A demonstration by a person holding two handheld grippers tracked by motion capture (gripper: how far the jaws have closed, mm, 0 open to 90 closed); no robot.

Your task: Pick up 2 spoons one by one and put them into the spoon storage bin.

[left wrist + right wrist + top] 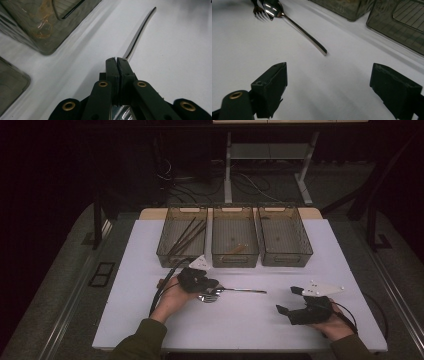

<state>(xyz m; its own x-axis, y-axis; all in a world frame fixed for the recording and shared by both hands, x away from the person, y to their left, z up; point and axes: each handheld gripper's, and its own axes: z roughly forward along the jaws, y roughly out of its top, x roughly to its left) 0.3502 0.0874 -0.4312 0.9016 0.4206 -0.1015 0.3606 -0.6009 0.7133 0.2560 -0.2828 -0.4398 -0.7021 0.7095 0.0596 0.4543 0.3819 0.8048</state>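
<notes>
A metal spoon [245, 291] lies on the white table [150, 320], bowl to the left and handle running right. My left gripper [216, 284] sits over its bowl end. In the left gripper view the gripper [116, 59] has its jaws pressed together, and the spoon's handle [140, 35] runs out from the tips. A fork [260, 13] lies beside the spoon [304, 35], tines out. My right gripper [289, 300] rests on the table at the right, open and holding nothing [342, 85].
Three smoky plastic bins stand in a row at the table's back: the left bin [175, 257] holds dark chopsticks [187, 237], the middle bin [235, 260] holds a small brown piece, and the right bin [287, 260] stands beside it. Cables and table legs lie beyond.
</notes>
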